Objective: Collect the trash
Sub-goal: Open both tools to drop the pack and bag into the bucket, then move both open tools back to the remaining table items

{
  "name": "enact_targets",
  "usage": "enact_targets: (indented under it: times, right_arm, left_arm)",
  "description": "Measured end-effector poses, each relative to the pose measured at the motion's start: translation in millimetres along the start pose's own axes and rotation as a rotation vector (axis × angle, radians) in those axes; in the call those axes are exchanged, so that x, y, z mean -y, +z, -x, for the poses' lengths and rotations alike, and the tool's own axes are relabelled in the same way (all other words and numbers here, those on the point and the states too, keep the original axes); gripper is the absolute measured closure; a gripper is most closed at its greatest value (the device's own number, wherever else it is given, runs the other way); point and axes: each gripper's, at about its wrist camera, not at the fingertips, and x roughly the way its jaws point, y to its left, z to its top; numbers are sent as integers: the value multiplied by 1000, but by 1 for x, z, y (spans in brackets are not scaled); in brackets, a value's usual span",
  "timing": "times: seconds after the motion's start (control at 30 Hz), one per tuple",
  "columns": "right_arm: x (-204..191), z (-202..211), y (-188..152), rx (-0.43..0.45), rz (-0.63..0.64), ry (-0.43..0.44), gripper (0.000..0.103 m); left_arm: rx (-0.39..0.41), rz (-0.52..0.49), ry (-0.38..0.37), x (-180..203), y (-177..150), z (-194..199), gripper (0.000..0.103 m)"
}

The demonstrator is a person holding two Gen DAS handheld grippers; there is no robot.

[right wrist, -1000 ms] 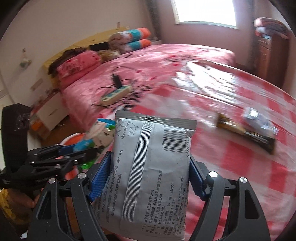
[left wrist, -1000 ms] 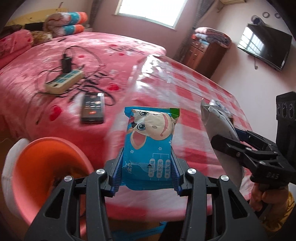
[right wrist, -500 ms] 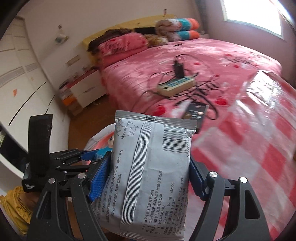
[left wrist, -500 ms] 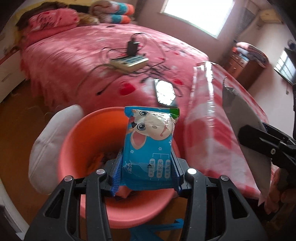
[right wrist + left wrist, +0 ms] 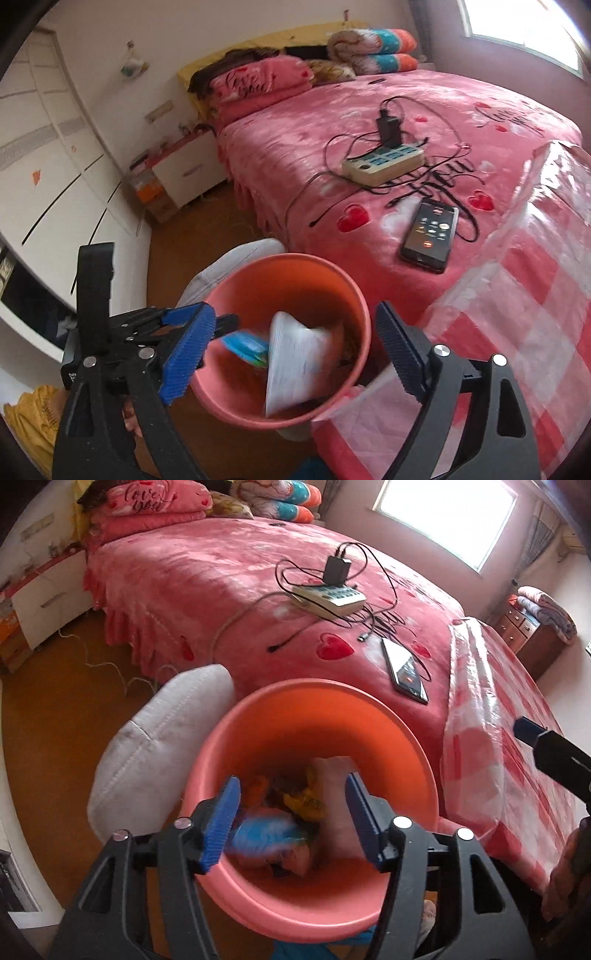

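Observation:
An orange-pink plastic bin (image 5: 317, 709) stands on the floor between the bed and the table; it also shows in the right wrist view (image 5: 332, 273). My left gripper (image 5: 291, 819) is open and empty above the bin. A blurred blue snack packet (image 5: 266, 834) lies among other wrappers inside. My right gripper (image 5: 295, 354) is open and empty over the bin. A blurred silver-white packet (image 5: 295, 365) and the blue packet (image 5: 245, 347) are inside the bin. The left gripper's blue fingers (image 5: 192, 328) show at the bin's left rim.
A pink bed (image 5: 221, 576) holds a power strip (image 5: 328, 598) with cables and a phone (image 5: 404, 668). A table with a pink checked cloth (image 5: 524, 295) is at the right. A grey-white cushion (image 5: 155, 746) leans beside the bin. Brown floor lies at the left.
Both grippers swung from the table to above the bin and opened. The blue packet and the silver packet left the jaws and dropped into the bin.

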Motion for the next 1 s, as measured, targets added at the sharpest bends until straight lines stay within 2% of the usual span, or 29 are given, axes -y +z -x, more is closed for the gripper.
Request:
enact_targets:
  times: [0.17, 0.57, 1.0]
  right_arm:
    - [18, 19, -9, 40, -53, -32, 15]
    - [36, 60, -33, 140, -41, -148, 15]
    - [64, 99, -52, 218, -94, -181, 15]
  left_arm:
    - [28, -25, 12, 6, 3, 8, 40]
    - [72, -137, -15, 54, 6, 24, 35]
    - [98, -244, -70, 120, 7, 35, 34]
